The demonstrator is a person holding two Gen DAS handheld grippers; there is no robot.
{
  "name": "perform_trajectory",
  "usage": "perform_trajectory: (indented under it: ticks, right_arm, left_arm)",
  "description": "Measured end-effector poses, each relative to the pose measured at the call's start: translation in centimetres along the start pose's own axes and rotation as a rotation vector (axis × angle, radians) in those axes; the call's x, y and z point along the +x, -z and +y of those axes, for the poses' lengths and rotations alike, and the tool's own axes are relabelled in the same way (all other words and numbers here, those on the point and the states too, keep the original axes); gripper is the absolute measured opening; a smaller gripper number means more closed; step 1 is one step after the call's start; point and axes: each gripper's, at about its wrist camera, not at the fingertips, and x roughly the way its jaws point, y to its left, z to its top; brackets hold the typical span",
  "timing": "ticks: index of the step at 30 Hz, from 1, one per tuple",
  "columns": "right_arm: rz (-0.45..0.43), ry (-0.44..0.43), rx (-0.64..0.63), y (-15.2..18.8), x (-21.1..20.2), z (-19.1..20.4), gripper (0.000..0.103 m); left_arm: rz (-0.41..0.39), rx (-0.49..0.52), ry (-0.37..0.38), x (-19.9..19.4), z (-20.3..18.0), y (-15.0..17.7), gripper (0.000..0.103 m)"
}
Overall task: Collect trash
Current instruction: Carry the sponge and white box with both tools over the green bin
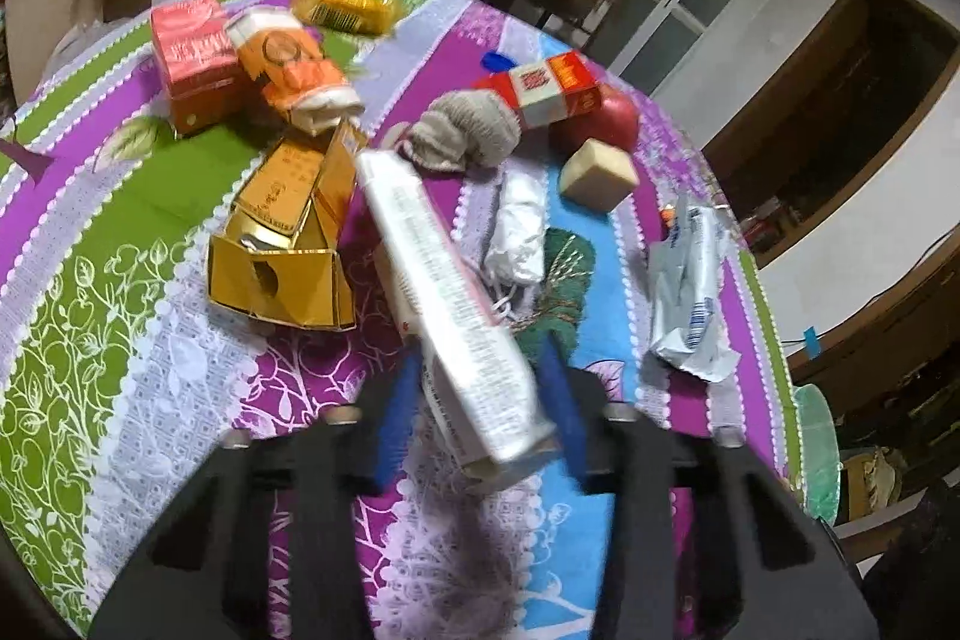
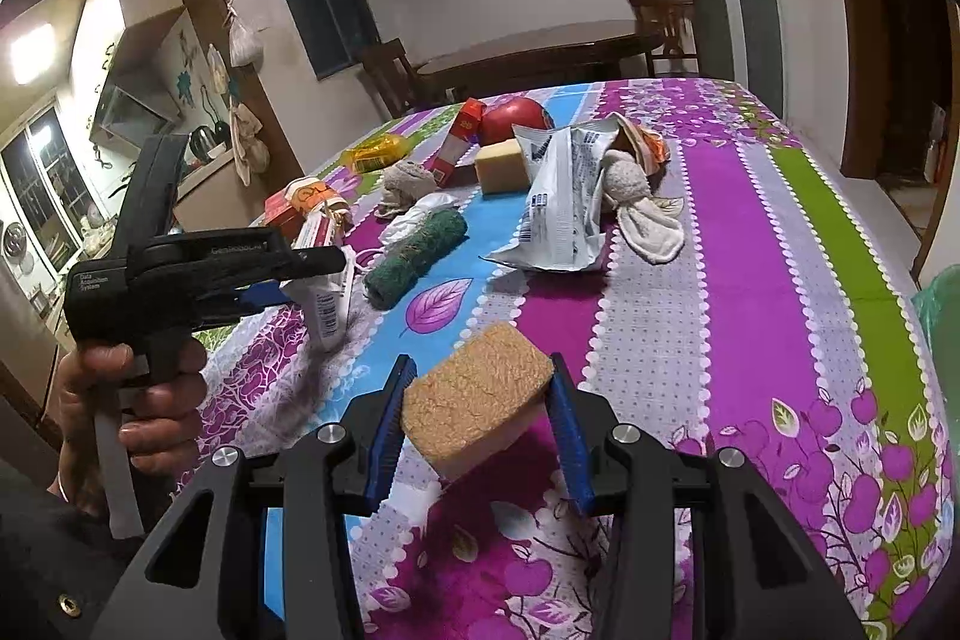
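My left gripper (image 1: pixel 480 376) is shut on a long white carton (image 1: pixel 444 292) and holds it tilted above the table; it also shows from the side in the right wrist view (image 2: pixel 318 268), with the carton (image 2: pixel 324 304) hanging from it. My right gripper (image 2: pixel 480 400) is shut on a tan sponge (image 2: pixel 474 400) just above the cloth. On the table lie an open yellow box (image 1: pixel 282 244), an orange carton (image 1: pixel 192 64), a crumpled orange pack (image 1: pixel 294 70), a yellow wrapper (image 1: pixel 345 7), a red-white carton (image 1: pixel 546 88) and a white foil bag (image 1: pixel 690 286).
The patterned tablecloth (image 2: pixel 750 280) covers the table. A red apple (image 1: pixel 612 118), a beige block (image 1: pixel 600 175), a knit sock (image 1: pixel 465 133), a white cloth roll (image 1: pixel 519 226), a green scrubber (image 2: pixel 417 250) and a rag (image 2: pixel 642 202) lie about. A green bag (image 2: pixel 939 316) sits at the right edge.
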Motion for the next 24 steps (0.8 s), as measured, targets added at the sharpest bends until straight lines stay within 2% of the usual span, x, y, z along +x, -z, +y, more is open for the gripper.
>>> perform_trajectory:
  ticks: [7, 12, 17, 22, 24]
  right_arm:
    - [-0.008, -0.019, 0.004, 0.2, 0.3, 0.3, 0.045]
    - [-0.028, -0.021, 0.0, 0.2, 0.0, 0.6, 0.045]
    - [-0.057, -0.01, -0.008, 0.0, -0.9, 0.9, 0.045]
    - [-0.117, 0.044, -0.023, -1.0, -3.2, 0.5, 0.045]
    - [-0.148, 0.085, -0.022, -1.6, -4.7, -0.2, 0.045]
  left_arm:
    - [-0.022, 0.038, 0.025, -2.4, 0.4, 1.0, 0.017]
    - [-0.069, 0.105, 0.012, -4.6, 0.1, 2.1, 0.016]
    - [-0.162, 0.208, 0.019, -7.2, -2.1, 2.2, 0.016]
    - [-0.174, 0.298, 0.081, -7.7, -5.2, 1.5, 0.016]
    - [-0.176, 0.357, 0.125, -7.5, -7.6, 1.2, 0.016]
